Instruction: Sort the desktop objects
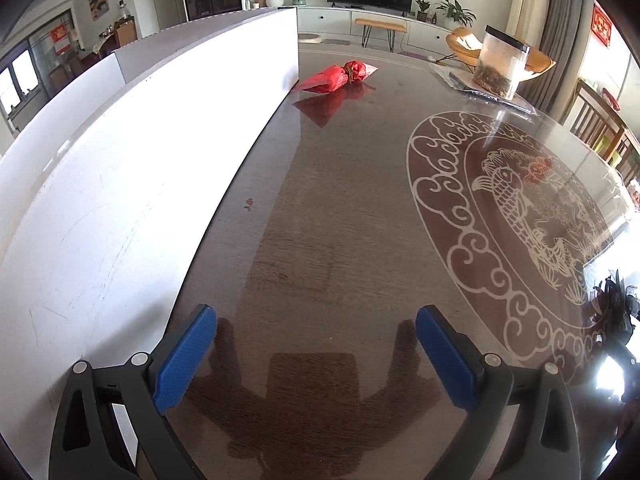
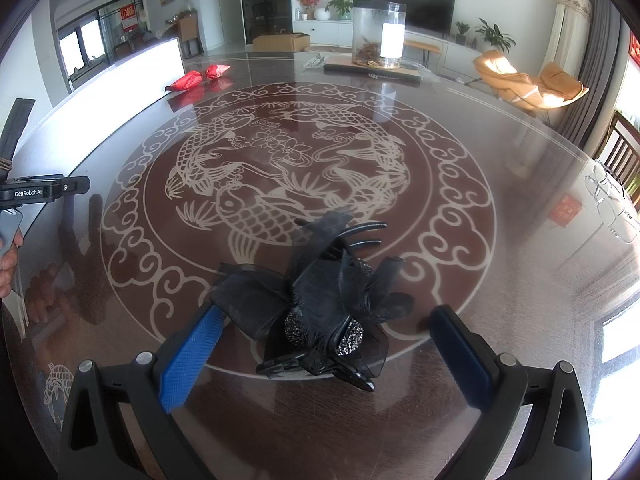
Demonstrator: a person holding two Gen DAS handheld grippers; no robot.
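A black hair clip [image 2: 320, 308] lies on the glass-topped table [image 2: 500, 280], inside its fish medallion, between the spread, unclenched fingers of the right gripper [image 2: 326, 344], untouched, while the left gripper [image 1: 316, 354] hangs released beside the table's left edge.

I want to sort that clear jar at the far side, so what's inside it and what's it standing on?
The clear jar holds a low layer of brownish dried bits, otherwise empty. It stands on a flat dark board; what's under the board is hidden.

Glossy dark wood-grain table [image 2: 500, 240], black gauzy cloth hair clip [image 2: 320, 304] with glittery beads, shiny red wrapper [image 1: 336, 77]
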